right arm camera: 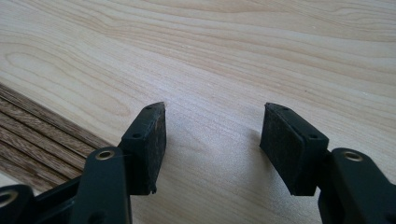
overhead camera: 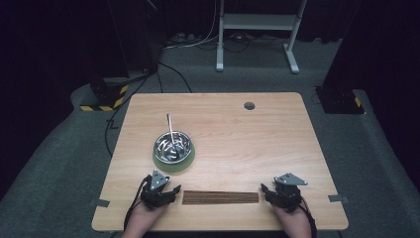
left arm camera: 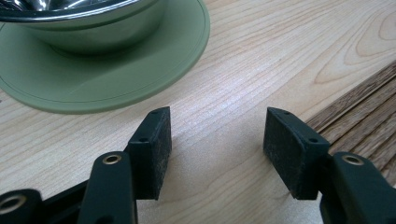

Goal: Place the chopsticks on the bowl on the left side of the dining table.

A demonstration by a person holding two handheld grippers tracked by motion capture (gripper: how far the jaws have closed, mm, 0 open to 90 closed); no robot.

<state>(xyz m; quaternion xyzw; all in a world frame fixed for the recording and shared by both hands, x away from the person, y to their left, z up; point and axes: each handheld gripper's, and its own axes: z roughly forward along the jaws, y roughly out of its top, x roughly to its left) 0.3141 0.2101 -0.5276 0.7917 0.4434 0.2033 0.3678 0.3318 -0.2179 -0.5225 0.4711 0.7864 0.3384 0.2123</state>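
Nothing looks started yet: your left tool and right tool rest released and empty at the bench's lower edge, while the steel bowl sits untouched on its green plate left of centre.

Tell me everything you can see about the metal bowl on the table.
The metal bowl is round, shiny and looks like steel. It stands upright on a flat green plate, left of the table's middle. A thin metal utensil leans in it, its handle rising over the far rim. Nothing else touches the bowl.
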